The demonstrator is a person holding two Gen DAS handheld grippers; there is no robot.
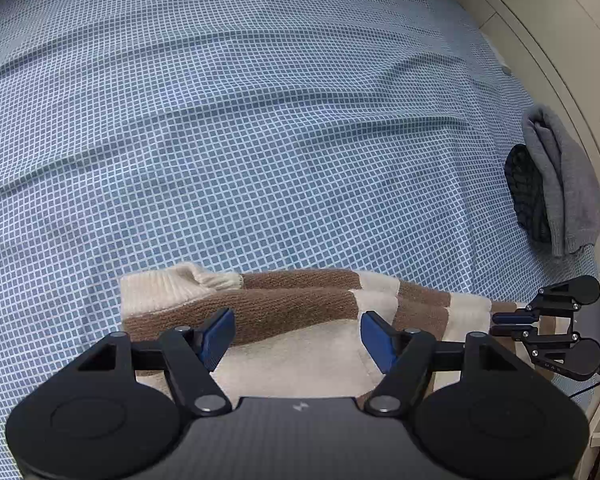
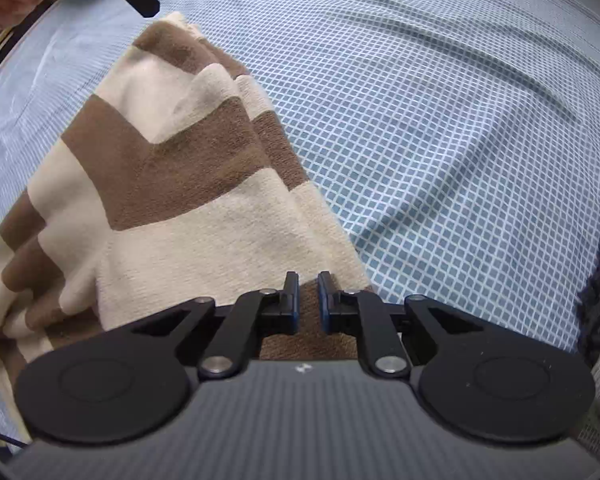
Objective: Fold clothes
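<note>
Two grippers sat over the striped sweater (image 2: 204, 208): left gripper (image 1: 296, 330) spread wide, right gripper (image 2: 308, 300) nearly pressed together, pinching nothing we could see. Soft, floppy knit (thick, layered); we'd grab its folded edge.

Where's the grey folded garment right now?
Left wrist view, far right: the grey garment lies on the checked bedsheet by the bed's edge, over a dark knit, beyond the striped sweater.

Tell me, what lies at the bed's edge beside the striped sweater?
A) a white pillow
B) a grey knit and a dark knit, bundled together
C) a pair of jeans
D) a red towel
B: in the left wrist view, a grey knit lies against a dark knit on the checked sheet, apart from the striped sweater.
</note>
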